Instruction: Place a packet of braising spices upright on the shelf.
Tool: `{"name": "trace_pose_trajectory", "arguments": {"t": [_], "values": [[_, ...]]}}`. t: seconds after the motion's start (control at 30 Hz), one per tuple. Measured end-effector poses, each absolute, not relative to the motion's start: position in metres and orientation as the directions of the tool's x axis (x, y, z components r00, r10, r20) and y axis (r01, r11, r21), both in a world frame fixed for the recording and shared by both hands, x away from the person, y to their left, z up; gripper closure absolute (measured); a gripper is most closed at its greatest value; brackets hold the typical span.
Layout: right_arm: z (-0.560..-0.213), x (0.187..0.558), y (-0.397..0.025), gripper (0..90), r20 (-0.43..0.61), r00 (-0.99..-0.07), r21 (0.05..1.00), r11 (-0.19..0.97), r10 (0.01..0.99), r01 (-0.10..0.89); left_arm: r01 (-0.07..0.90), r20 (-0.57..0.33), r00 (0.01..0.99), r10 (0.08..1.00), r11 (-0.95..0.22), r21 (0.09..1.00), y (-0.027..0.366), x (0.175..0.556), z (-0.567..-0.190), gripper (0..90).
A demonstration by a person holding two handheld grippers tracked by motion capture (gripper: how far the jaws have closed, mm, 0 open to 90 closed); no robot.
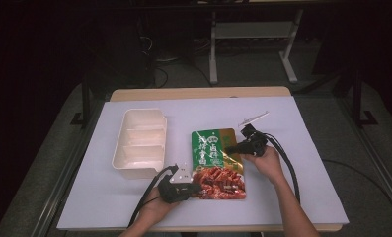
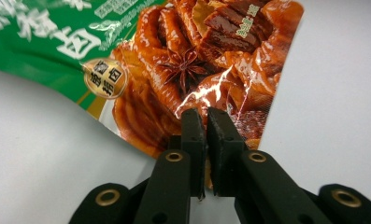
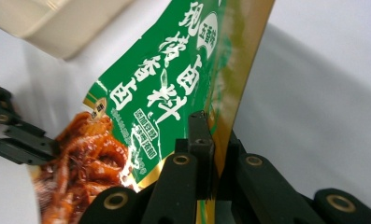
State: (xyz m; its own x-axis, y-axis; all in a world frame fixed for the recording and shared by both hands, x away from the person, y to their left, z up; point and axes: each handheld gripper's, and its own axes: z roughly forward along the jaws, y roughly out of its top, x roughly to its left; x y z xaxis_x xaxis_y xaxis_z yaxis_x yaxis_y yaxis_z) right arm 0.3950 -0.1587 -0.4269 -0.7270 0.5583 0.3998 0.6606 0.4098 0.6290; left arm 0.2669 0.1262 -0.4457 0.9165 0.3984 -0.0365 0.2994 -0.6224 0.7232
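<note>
A green and red food pouch (image 1: 217, 163) printed with braised meat lies near the middle of the white table. My left gripper (image 1: 196, 188) is shut on its lower left edge; the left gripper view has the pouch (image 2: 183, 65) pinched between the jaws of the left gripper (image 2: 205, 116). My right gripper (image 1: 231, 148) is shut on the pouch's gold right edge near the top. In the right gripper view the pouch (image 3: 164, 93) lifts off the table from the right gripper (image 3: 211, 135), with the other gripper (image 3: 19, 137) at its far edge.
A cream three-compartment tray (image 1: 140, 143) stands left of the pouch. A thin clear strip (image 1: 253, 118) lies beyond the right hand. The white sheet (image 1: 307, 148) covers the table. Dark floor, cables and a white table frame (image 1: 213, 44) lie behind.
</note>
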Motion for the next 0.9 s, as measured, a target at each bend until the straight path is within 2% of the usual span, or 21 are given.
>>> {"name": "trace_pose_trajectory", "arguments": {"t": [0.3,0.63,0.9], "values": [[-0.404,0.383,-0.165,89.2,0.393,-0.742,0.681,0.370,0.543,0.632,0.284,-0.062,0.928,0.367,-0.591,0.755,0.129,0.258,-0.438,75.8],[-0.382,0.372,-0.179,89.3,0.384,-0.745,0.730,0.315,0.546,0.607,0.269,-0.072,0.934,0.349,-0.558,0.785,0.137,0.252,-0.433,57.7],[-0.356,0.361,-0.184,89.4,0.339,-0.764,0.766,0.310,0.549,0.563,0.262,-0.074,0.935,0.347,-0.536,0.802,0.149,0.245,-0.431,53.1]]}}
